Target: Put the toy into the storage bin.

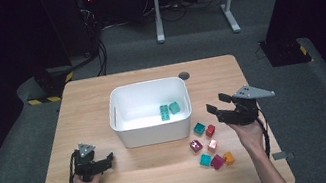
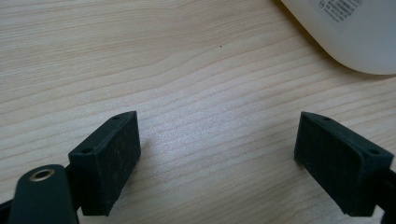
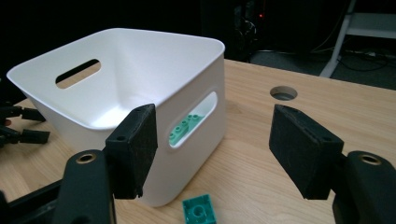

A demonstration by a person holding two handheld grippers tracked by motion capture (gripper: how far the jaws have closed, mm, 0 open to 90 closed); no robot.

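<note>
- The white bin (image 1: pixel 154 133) is sitting mid-bench, upright, with slot handles in its walls.
- Two teal bricks (image 1: pixel 169 110) are lying inside it at its right end; in the right gripper view one is showing through the near handle slot (image 3: pixel 186 127).
- Loose bricks are lying on the bench (image 1: pixel 166 177) just right of the bin's front corner: a teal one (image 1: pixel 199 128) and a red one (image 1: pixel 210 130) nearest the bin, then a magenta one (image 1: pixel 195 145), a pink one (image 1: pixel 212 145), a second teal one (image 1: pixel 205 159), a second magenta one (image 1: pixel 217 161) and an orange one (image 1: pixel 228 158) toward the person.
- The right tool (image 1: pixel 214 104) is hovering right of the bin and beyond the loose bricks, pointing toward the bin; its jaws are standing spread, with nothing between them.
- In the right gripper view the teal brick (image 3: pixel 200 211) nearest the bin is lying low between that tool's jaws, apart from both pads.
- The left tool (image 1: pixel 109 157) is resting low over the bench left of the bin's front corner, well apart from the bricks.
- Its jaws are standing wide apart over bare wood (image 2: pixel 196 84), pinching nothing, with the bin's corner (image 2: pixel 355 32) ahead at the right.
</note>
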